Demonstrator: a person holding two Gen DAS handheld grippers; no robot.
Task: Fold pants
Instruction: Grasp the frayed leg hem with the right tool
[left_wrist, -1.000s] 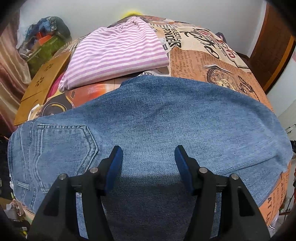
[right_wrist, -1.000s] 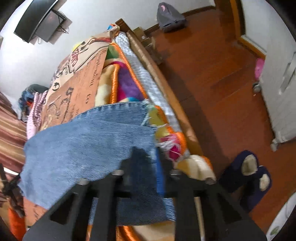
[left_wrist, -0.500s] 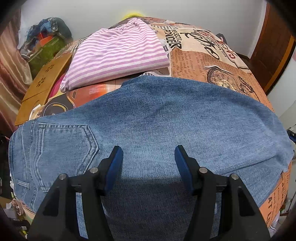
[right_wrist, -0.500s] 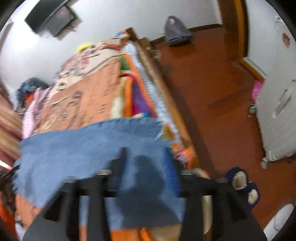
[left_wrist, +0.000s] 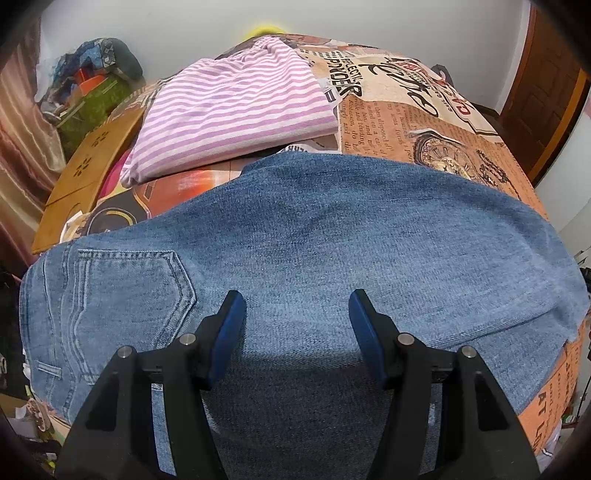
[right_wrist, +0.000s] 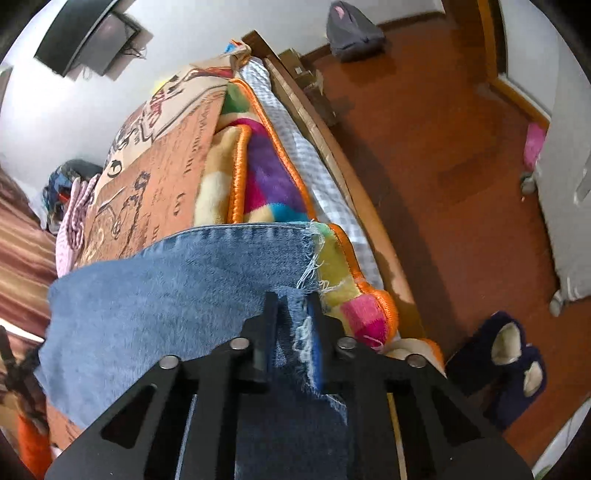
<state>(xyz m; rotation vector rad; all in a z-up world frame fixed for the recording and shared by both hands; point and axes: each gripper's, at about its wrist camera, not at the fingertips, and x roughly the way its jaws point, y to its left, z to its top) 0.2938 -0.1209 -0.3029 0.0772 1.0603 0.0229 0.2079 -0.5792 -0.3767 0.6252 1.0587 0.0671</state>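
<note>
Blue jeans (left_wrist: 332, 240) lie spread across the bed, back pocket (left_wrist: 129, 291) at the left, leg ends at the right. My left gripper (left_wrist: 295, 314) hovers open just above the denim, with nothing between its blue pads. In the right wrist view the jeans (right_wrist: 166, 295) end in a frayed hem (right_wrist: 308, 258) at the bed's edge. My right gripper (right_wrist: 291, 306) has its jaws closing, and a corner of that frayed hem is pinched between the pads.
A folded pink striped garment (left_wrist: 236, 110) lies behind the jeans on the printed bedspread (left_wrist: 424, 122). A wooden board (left_wrist: 85, 173) sits at the left. A colourful blanket (right_wrist: 266, 173) hangs over the bed's wooden side rail (right_wrist: 354, 192). Dark slippers (right_wrist: 509, 354) rest on the floor.
The right gripper opened over the leg end, then shut again on the frayed hem corner. The left gripper and the waist end have not moved.
</note>
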